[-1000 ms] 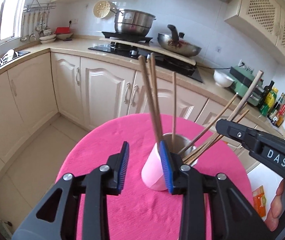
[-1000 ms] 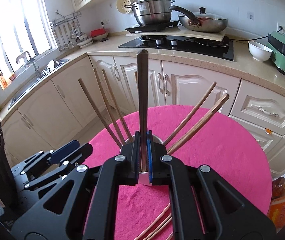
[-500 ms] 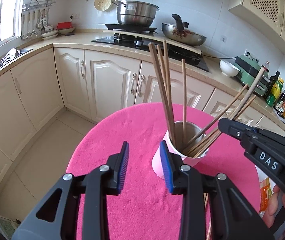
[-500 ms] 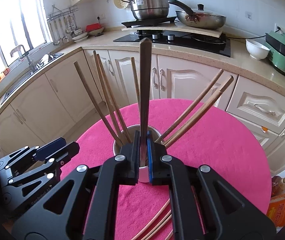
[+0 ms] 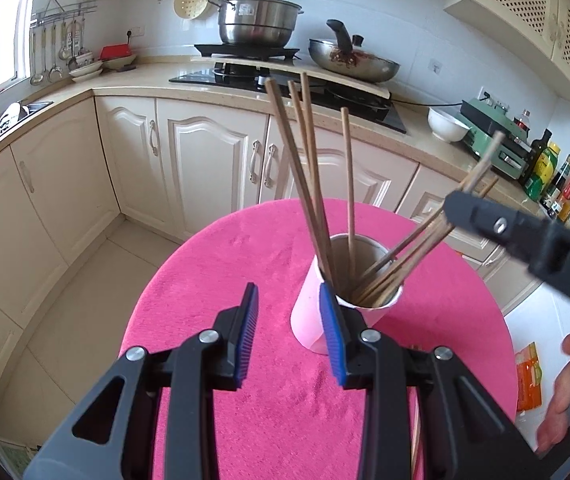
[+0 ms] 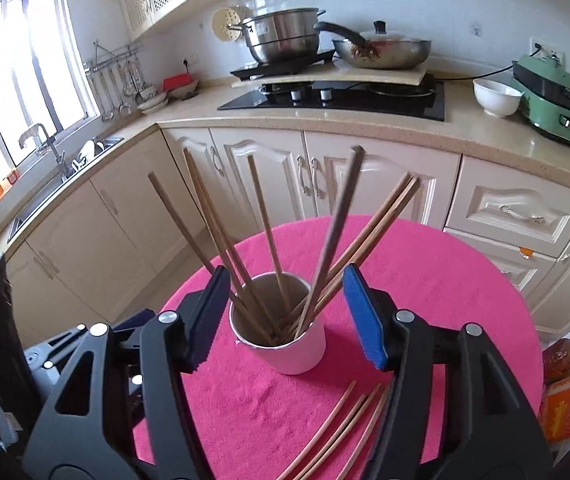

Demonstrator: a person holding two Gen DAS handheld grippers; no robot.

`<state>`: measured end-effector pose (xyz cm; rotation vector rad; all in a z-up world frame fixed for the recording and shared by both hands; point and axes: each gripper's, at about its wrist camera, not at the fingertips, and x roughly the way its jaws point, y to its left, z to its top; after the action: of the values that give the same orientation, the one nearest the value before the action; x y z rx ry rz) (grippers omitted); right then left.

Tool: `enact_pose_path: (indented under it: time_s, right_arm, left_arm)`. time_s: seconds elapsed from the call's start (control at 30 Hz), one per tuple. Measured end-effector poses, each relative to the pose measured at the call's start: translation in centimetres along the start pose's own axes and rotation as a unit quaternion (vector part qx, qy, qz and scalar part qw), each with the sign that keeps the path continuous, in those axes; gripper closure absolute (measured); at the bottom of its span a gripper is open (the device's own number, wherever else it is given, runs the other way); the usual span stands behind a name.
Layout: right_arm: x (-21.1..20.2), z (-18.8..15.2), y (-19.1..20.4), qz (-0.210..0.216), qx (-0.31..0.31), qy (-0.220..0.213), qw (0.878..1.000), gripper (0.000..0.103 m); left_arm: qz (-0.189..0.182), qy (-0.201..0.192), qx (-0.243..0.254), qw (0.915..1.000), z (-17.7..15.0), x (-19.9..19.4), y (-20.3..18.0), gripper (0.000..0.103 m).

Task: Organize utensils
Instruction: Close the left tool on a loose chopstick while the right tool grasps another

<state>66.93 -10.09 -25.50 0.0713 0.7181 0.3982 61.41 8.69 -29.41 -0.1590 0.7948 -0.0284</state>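
The right gripper [image 6: 287, 312] has its jaws opening, and they stand wide apart now. Between them you can see the white cup [image 6: 285, 336], but the pads do not touch it. One dark chopstick [image 6: 335, 232] looks blurry and leans to the right inside the cup, free of both pads. The gripper points down at a slant toward the cup from the near side. From the left wrist camera, its black body [image 5: 525, 240] reaches in from the right, above the cup, and a hand [image 5: 565, 392] holds it low at the right edge.

The left gripper [image 5: 289, 336] has its jaws partly open with nothing between them, just the pink cloth. Its right blue pad [image 5: 331, 336] sits in front of the near left side of the cup [image 5: 309, 320]; I cannot tell if it touches. This gripper also points down at a slant.

The cup stands upright near the middle of the round table with the pink cloth [image 6: 445, 280]. Many wooden chopsticks [image 6: 205, 224] stick out of it, some leaning left and some leaning right. A few more loose chopsticks [image 6: 337, 432] lie flat on the cloth, near the right gripper, on the near side of the cup.

Far behind are cream cupboards [image 6: 269, 176], a stove [image 6: 333, 96] with a steel pot [image 6: 281, 38] and a pan [image 6: 381, 52], and a white bowl [image 6: 495, 96] on the counter.
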Motion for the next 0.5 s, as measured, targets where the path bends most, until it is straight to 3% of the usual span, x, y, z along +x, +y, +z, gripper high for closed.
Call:
enact_pose_path:
  time_s: [0.3, 0.5]
  right_arm:
    - [-3.5, 0.1, -2.2, -0.028, 0.011, -0.027, 0.999, 0.044]
    - [-4.2, -2.8, -5.0, -0.063, 0.022, 0.008, 0.998, 0.044]
  left_arm:
    - [-0.014, 0.023, 0.018, 0.9995, -0.9, 0.5, -2.1, 0.072]
    - [-0.044, 0.082, 0.024, 0.9954, -3.2, 2.2, -3.7, 0.072]
